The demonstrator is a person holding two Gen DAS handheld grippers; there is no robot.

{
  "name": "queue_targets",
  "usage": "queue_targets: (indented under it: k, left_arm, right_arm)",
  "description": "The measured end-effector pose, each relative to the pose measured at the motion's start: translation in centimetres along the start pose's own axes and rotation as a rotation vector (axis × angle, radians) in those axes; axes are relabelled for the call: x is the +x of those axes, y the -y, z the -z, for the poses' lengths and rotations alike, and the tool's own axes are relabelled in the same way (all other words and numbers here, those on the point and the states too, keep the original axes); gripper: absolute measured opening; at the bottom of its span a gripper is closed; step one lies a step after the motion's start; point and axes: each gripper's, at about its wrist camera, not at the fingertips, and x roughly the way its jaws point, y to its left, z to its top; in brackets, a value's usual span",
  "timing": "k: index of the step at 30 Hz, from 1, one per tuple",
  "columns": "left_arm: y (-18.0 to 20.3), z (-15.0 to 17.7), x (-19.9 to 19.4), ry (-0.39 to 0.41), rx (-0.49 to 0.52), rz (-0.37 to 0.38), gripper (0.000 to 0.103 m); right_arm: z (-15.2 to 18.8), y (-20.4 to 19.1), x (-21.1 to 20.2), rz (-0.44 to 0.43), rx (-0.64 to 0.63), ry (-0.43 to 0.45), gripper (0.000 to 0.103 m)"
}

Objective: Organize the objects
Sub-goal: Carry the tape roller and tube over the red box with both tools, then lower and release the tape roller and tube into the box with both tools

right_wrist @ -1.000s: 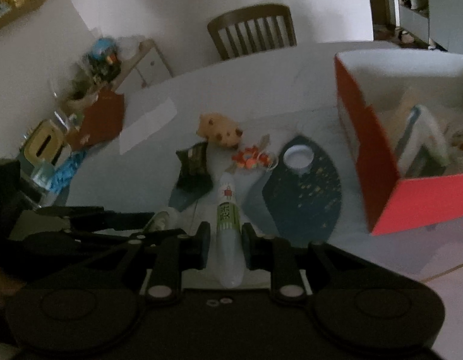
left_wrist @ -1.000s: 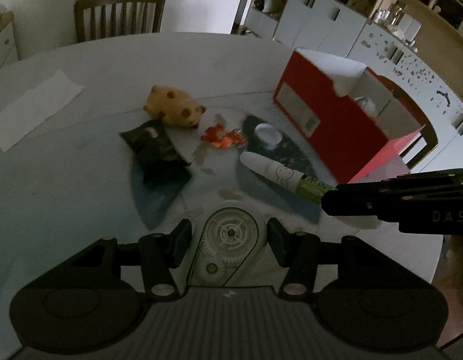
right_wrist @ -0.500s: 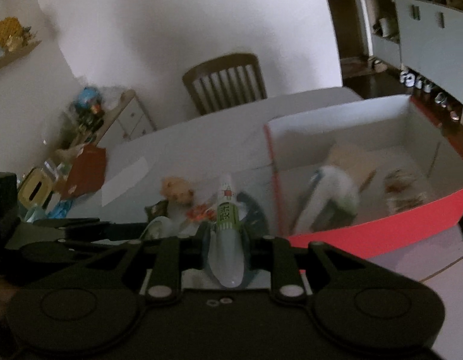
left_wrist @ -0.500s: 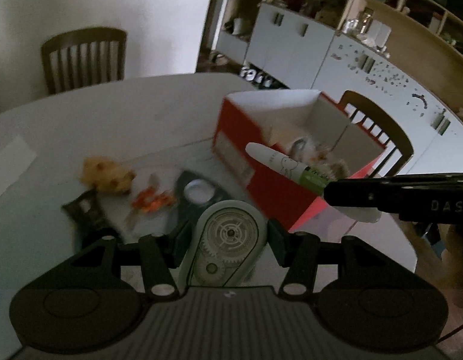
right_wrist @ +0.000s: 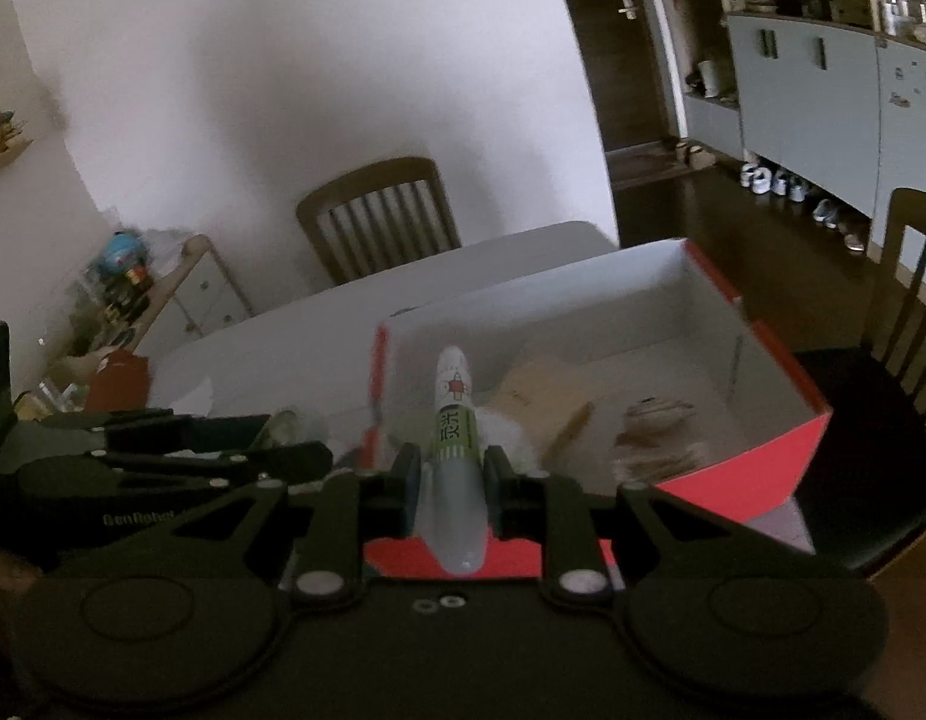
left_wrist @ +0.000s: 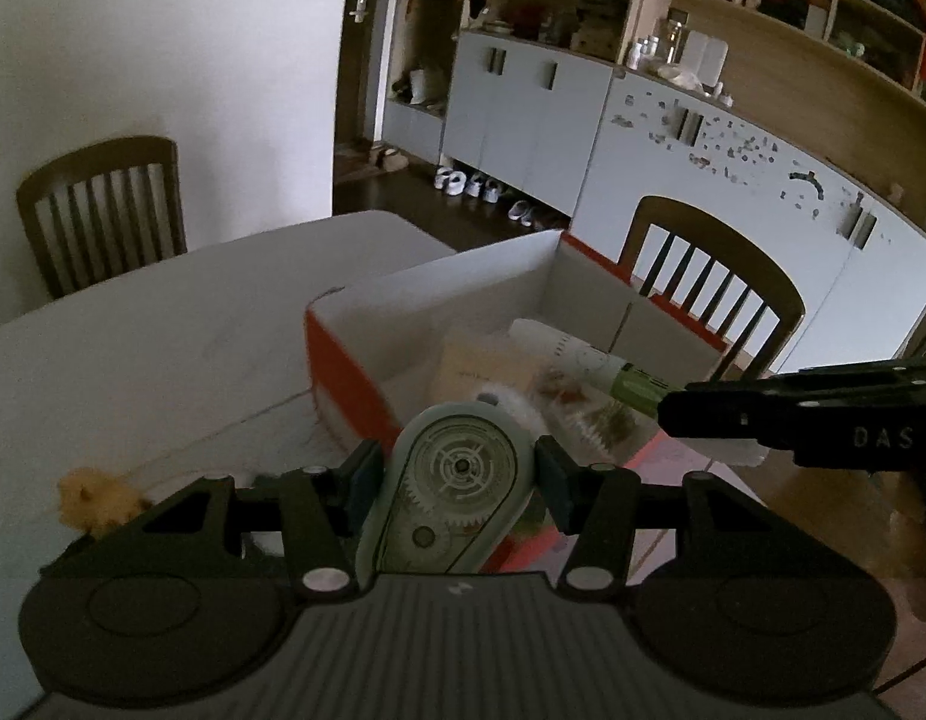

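My left gripper (left_wrist: 457, 468) is shut on a pale green correction tape dispenser (left_wrist: 454, 480) and holds it above the near edge of the red box (left_wrist: 343, 378). My right gripper (right_wrist: 451, 474) is shut on a white and green tube (right_wrist: 454, 420), its tip over the red box (right_wrist: 781, 450). In the left wrist view the tube (left_wrist: 589, 363) and the right gripper (left_wrist: 673, 414) reach in from the right over the box. The box holds a tan card, a white fluffy thing and other small items.
A tan plush toy (left_wrist: 94, 495) lies on the white round table (left_wrist: 163, 330) at the left. Wooden chairs (left_wrist: 100, 210) stand at the far side and behind the box (left_wrist: 721, 276). White cupboards line the wall at the right.
Both grippers have lifted off the table with their objects and swung right, from over the loose items to above the open red box.
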Motion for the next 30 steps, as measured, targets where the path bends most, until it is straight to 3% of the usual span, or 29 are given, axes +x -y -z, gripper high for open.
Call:
queue_targets:
  k: [14, 30]
  left_arm:
    - [4.3, -4.6, 6.7, -0.025, 0.110, -0.011, 0.054]
    - [5.0, -6.8, 14.5, -0.147, 0.124, -0.073, 0.054]
  right_arm:
    - [-1.9, 6.8, 1.1, 0.074, 0.020, 0.002, 0.021]
    - [-2.4, 9.3, 7.0, 0.140, -0.025, -0.089, 0.021]
